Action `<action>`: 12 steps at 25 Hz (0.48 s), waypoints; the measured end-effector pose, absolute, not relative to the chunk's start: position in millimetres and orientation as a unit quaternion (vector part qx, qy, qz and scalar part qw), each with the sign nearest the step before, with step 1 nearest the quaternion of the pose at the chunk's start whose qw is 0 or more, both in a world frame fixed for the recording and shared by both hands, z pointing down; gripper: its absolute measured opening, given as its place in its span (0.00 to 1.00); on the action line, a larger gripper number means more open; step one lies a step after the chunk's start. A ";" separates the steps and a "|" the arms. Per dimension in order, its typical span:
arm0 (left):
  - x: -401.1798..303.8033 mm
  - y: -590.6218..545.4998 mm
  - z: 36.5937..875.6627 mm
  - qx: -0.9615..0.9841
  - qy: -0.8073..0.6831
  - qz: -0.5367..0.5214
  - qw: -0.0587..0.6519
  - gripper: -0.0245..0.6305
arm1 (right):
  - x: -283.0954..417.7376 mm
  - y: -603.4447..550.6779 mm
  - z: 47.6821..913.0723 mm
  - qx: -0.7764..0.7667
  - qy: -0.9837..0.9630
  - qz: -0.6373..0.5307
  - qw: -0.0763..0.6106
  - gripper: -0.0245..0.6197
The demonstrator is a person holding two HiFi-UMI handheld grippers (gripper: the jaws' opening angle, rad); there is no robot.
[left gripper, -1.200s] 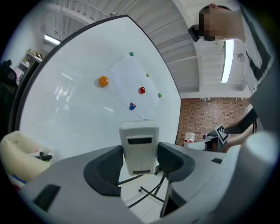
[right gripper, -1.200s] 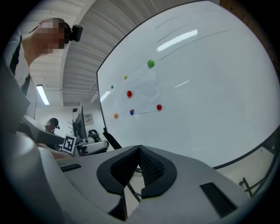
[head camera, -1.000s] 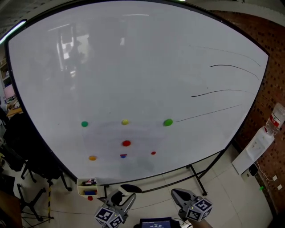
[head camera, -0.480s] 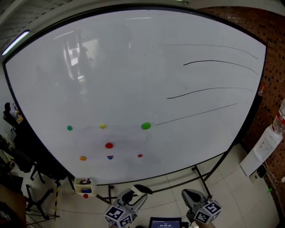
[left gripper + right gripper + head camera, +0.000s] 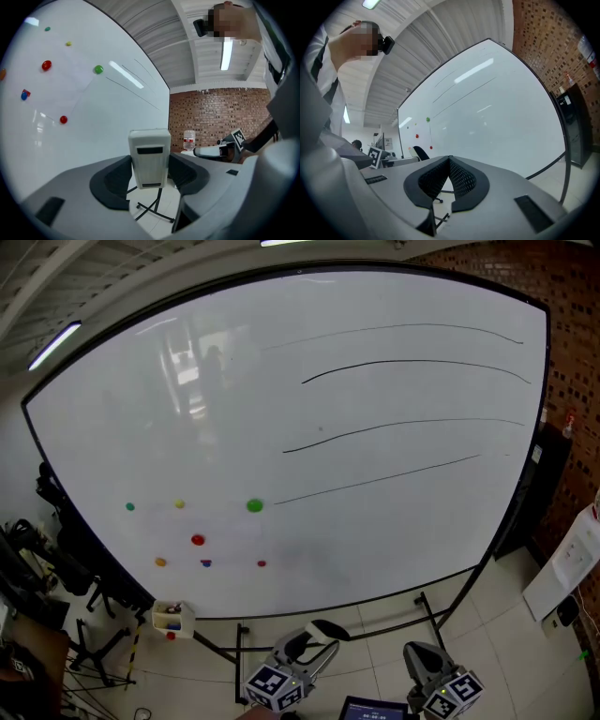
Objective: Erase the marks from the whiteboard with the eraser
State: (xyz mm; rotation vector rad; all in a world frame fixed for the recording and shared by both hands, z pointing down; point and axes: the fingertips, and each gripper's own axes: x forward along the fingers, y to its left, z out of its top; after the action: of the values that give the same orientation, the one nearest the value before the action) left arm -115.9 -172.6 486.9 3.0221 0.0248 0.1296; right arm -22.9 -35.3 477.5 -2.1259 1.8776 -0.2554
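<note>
Our left gripper [image 5: 150, 174] clamps the eraser [image 5: 150, 154] upright between its fingers; our right gripper [image 5: 449, 174] is pinched shut, empty. On the whiteboard [image 5: 375, 531], the black marks [image 5: 403, 364] at one o'clock have slid leftward since a second ago.

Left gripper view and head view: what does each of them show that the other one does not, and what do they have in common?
Only the left gripper view shows plainly how the left gripper is shut on the pale eraser, which stands upright between its jaws. Only the head view shows the whole whiteboard, its four long black lines and the small box at its lower left corner. Both show the green dot, the red dots, the brick wall and the right gripper.
</note>
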 end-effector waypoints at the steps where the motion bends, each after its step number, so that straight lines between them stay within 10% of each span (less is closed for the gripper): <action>1: -108.1 -164.0 484.4 0.998 0.004 0.043 0.051 0.46 | -17.9 -25.0 477.6 -0.736 0.655 -0.089 0.147 0.08; 12: -89.2 -141.0 431.0 0.997 -0.068 0.021 0.009 0.47 | 28.2 36.0 468.3 -0.715 0.675 -0.071 0.170 0.08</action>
State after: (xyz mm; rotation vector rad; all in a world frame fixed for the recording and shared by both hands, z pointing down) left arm -89.2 -141.0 431.0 3.1152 -0.2131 0.0656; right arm 28.2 36.0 468.3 -2.0306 1.9170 -0.2008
